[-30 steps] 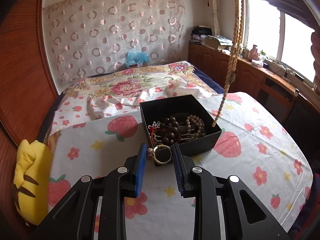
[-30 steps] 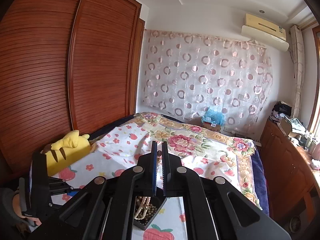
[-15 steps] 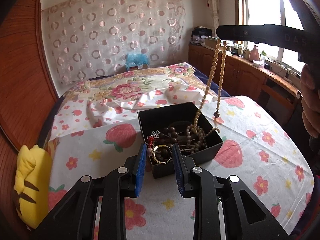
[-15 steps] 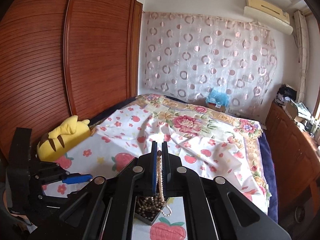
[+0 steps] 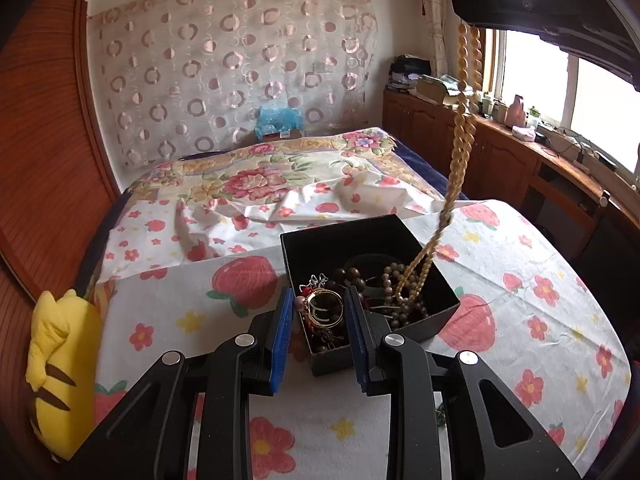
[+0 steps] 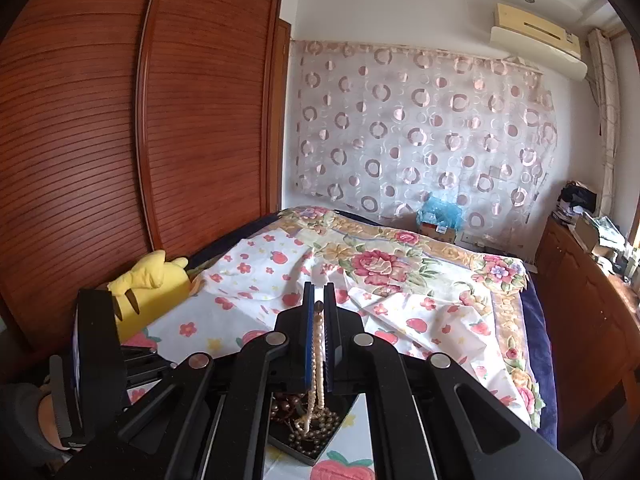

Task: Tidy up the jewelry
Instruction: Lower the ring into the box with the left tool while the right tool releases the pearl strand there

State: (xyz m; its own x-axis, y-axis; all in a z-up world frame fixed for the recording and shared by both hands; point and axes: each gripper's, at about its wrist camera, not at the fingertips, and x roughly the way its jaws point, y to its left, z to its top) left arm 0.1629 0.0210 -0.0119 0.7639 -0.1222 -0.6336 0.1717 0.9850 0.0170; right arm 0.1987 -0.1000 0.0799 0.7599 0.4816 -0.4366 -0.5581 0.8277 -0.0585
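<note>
An open black box [image 5: 440, 320] sits on the strawberry-print sheet and holds several dark bead bracelets [image 5: 356, 276]. My left gripper [image 5: 319, 294] hovers over the box's near corner, shut on a gold ring [image 5: 320, 324] with a small pink bead beside its left pad. High at the right, my right gripper [image 5: 466, 20] is shut on a long pale bead strand [image 5: 460, 152]. The strand hangs down and its lower end rests inside the box. From the right wrist view, the right gripper [image 6: 319, 308] pinches the strand [image 6: 318, 352] above the box [image 6: 316, 452].
A yellow plush toy [image 5: 60, 368] lies at the bed's left edge beside the wooden wardrobe [image 6: 100, 140]. Wooden cabinets [image 5: 500, 160] with clutter run under the window on the right. A blue bag [image 5: 278, 118] sits at the far end of the bed. The left gripper [image 6: 96, 360] shows at the right wrist view's lower left.
The right gripper came lower and leftward, so the strand's end went from beside the box's right corner to inside it. The left gripper carried the ring forward over the box's near corner.
</note>
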